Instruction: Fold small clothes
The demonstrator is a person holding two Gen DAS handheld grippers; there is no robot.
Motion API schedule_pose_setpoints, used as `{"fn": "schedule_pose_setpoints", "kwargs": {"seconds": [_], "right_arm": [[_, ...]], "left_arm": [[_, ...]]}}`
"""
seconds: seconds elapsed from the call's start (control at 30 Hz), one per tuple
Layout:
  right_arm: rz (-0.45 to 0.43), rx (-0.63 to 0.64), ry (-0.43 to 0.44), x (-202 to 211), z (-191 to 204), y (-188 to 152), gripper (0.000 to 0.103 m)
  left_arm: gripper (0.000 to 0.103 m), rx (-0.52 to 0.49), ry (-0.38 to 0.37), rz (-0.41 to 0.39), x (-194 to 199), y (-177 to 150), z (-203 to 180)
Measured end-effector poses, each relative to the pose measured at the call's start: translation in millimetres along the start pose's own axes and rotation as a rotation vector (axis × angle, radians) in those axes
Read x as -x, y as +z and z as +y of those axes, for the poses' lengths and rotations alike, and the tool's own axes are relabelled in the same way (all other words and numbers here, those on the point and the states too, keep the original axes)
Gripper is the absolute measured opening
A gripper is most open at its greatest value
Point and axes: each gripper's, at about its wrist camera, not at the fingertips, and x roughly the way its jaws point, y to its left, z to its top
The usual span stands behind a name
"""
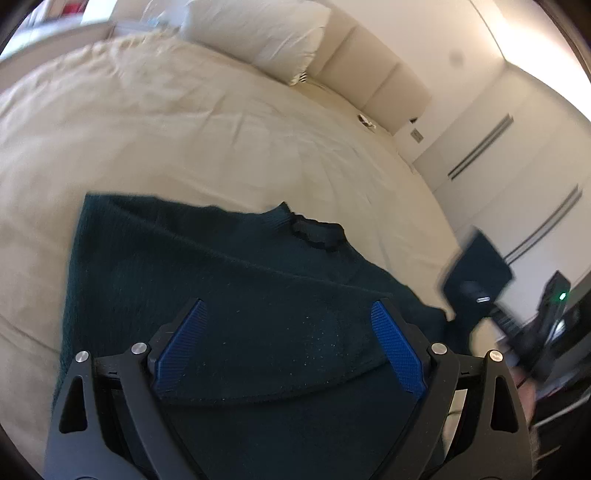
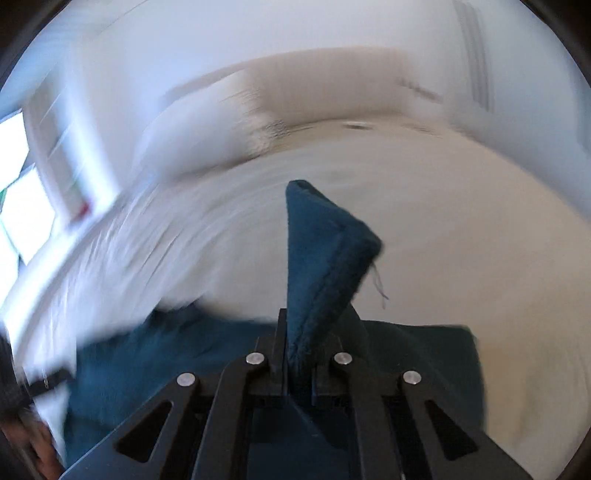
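On the cream bed (image 1: 184, 147), right under the left gripper (image 1: 288, 314), lies a dark green sweater (image 1: 221, 277). That gripper's blue pads (image 1: 181, 347) stand wide apart above the sweater, holding nothing. The right gripper (image 2: 299, 332) is closed tight on a hemmed corner of the sweater. Far back sits a white pillow (image 1: 266, 33).

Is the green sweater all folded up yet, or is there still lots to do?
Not yet. The dark green sweater lies on the bed, with one flap already lying over its near part. The right tool is shut on a hemmed corner of it and holds that corner up. The left tool hangs open above the sweater, gripping nothing. Laying that corner down and the remaining folds are still left.
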Motion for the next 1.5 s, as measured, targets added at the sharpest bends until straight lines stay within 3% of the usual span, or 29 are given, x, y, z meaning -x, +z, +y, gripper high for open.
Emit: {"fn": "schedule_pose_setpoints", "kwargs": {"seconds": [0.13,0.3,0.4,0.63,0.67,0.7,0.77,0.87,0.93,1.0,1.13,1.2,1.37,1.5], "right_arm": [[0.091,0.246,0.017,-53.9,94.5,-21.6,0.009],[0.145,0.319,0.019,-74.9,131.6,-50.2,0.009],[0.141,0.377,0.000,-65.5,136.1,-58.5,0.010],[0.167,0.364,0.066,-59.9,132.0,-61.8,0.016],[0.176,0.363,0.082,-61.3,133.2,-63.3,0.020],[0.191,0.354,0.115,-60.0,131.8,-65.9,0.034],[0.211,0.322,0.171,-55.4,126.3,-66.3,0.047],[0.200,0.252,0.199,-37.1,104.6,-68.0,0.050],[0.198,0.147,0.210,-20.6,73.9,-70.1,0.050],[0.188,0.014,0.230,-5.3,39.7,-72.7,0.052],[0.154,-0.308,0.320,25.9,-44.1,-86.4,0.059],[0.137,-0.482,0.380,31.4,-82.8,-94.9,0.070],[0.098,-1.003,0.553,23.9,-161.4,-136.3,0.083],[0.032,-1.203,0.649,20.3,-179.6,-158.3,0.083]], "left_arm": [[0.091,0.107,-0.079,0.045,-6.1,8.1,23.0],[0.091,0.225,-0.212,0.160,-30.7,12.6,34.6],[0.091,0.223,-0.246,0.225,-47.3,19.1,27.9],[0.090,0.211,-0.240,0.382,-92.1,17.8,13.8],[0.088,0.210,-0.241,0.386,-95.6,18.6,11.6],[0.086,0.213,-0.250,0.393,-97.5,16.6,8.8],[0.083,0.208,-0.249,0.415,-100.6,14.0,2.9],[0.072,0.177,-0.234,0.443,-107.5,12.2,-1.7],[0.058,0.172,-0.217,0.451,-111.3,7.9,-1.2],[0.035,0.169,-0.191,0.450,-113.3,4.8,0.5],[0.011,0.142,-0.130,0.429,-113.2,5.0,0.3],[0.008,0.139,-0.119,0.399,-104.8,6.9,3.1],[0.008,0.093,-0.076,0.287,-66.2,14.0,6.0],[0.008,0.087,-0.039,0.234,-41.7,16.1,20.2]]}}
